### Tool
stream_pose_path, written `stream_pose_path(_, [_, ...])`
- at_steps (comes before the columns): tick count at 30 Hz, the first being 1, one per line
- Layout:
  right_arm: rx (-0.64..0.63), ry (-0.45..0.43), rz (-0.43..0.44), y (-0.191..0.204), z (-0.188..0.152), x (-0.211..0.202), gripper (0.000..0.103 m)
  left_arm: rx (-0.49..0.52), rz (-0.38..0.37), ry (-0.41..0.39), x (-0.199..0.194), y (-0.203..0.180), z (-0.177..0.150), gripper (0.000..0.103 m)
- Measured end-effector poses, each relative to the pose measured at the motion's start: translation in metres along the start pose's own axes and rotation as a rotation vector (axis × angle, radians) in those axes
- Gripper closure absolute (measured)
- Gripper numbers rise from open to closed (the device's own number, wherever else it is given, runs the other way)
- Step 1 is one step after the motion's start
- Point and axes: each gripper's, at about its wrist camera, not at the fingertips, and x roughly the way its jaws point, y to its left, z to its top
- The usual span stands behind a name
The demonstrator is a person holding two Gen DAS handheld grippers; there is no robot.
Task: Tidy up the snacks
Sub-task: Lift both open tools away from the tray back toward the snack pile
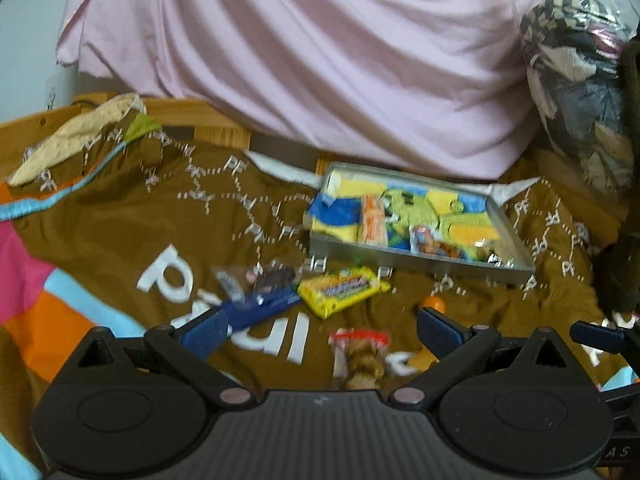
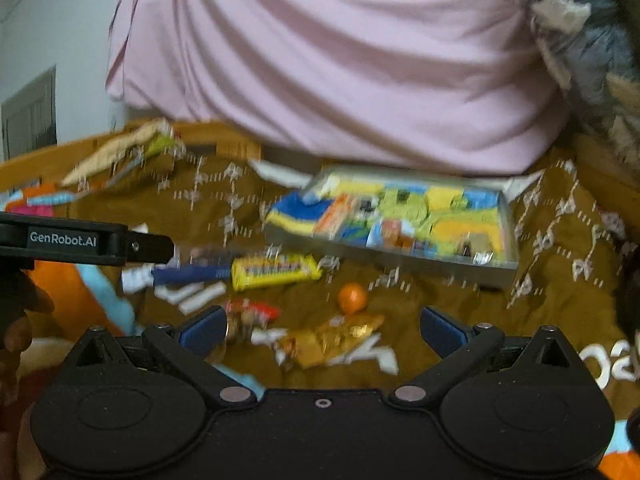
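Both grippers — the left gripper [image 1: 320, 328] and right gripper [image 2: 322, 330] — hang wide open and empty above the brown printed blanket [image 1: 120, 216]. Toward its far edge sits the metal tray [image 1: 516, 236], already holding several snack packets. Loose ones remain on the blanket near the tray's front wall: a yellow candy bar [image 1: 344, 290], a blue packet [image 1: 260, 306], a red-topped packet [image 1: 360, 356], a gold wrapper [image 2: 332, 340] and a small orange ball [image 2: 352, 297]. Judging by this, the sorting looks partly done.

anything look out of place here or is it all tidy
Not tidy. Several snacks lie loose on the brown cloth outside the metal tray: a yellow candy pack, a blue bar, an orange ball, and a gold wrapper. Nothing looks spilled or torn.
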Motion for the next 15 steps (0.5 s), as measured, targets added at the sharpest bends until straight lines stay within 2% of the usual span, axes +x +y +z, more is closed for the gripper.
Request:
stream_pose_path(4, [0.028, 0.055, -0.005, -0.003, -0.004, 0.008, 0.001, -0.004, 0.014, 0.031, 0.005, 0.004, -0.009, 0.0])
stream_pose_path(15, [0.06, 0.112, -0.029, -0.01, -0.006, 0.017, 0.001, 0.02, 0.027, 0.079, 0.014, 0.005, -0.016, 0.0])
